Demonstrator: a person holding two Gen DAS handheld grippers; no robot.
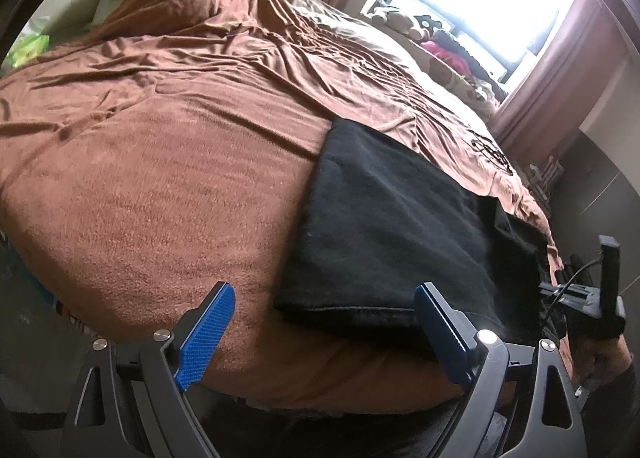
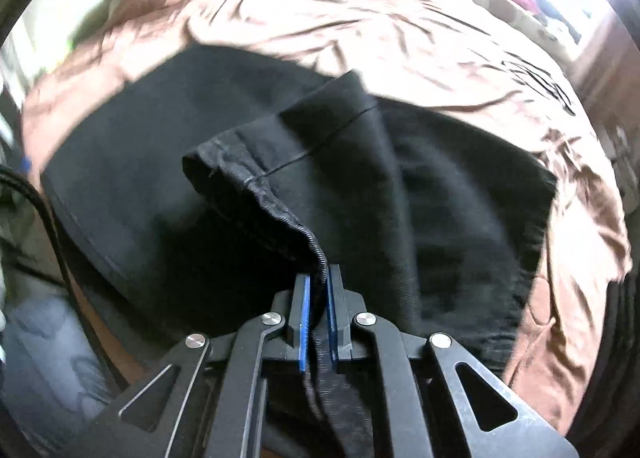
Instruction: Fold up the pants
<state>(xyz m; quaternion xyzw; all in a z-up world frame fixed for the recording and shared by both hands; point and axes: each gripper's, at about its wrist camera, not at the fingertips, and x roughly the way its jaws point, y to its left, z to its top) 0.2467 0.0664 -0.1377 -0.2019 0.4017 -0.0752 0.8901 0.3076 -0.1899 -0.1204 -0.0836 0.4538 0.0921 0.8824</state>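
Pants (image 1: pixel 384 225), black, lie flat on the brown bedspread (image 1: pixel 160 177) near the bed's front edge, already doubled over w/ a neat hemmed edge facing the cameras.

Left gripper (image 1: pixel 324 322) hangs just short of that near edge, blue pads spread wide, nothing btwn them; one pad (image 1: pixel 206 334) sits over bare bedspread, the other over the cloth's near corner. It touches nothing. Best use, by the look of it: pin or pinch the near-left corner so the stack doesn't slide when the other side is pulled across.

Right gripper (image 2: pixel 318 298) has its pads pressed together on a bunched hem of the pants (image 2: pixel 280 185); a ribbed seam runs straight into the jaws and cloth trails out behind them. A flap of fabric lifts up from the flat layer below. The wrist view is blurred round the edges, so how much of the hem is caught can't be told exactly.

Step in hand reads as carrying that hem over to make the next fold. To do it well: keep the clamp firm, lift just enough to clear the lower layer, carry across in a low arc, line the hem up w/ the opposite edge before letting go. Risk: only one layer caught, so the underside sags & the fold lands crooked. Fabric looks thick & limp; should drape w/o springing back.
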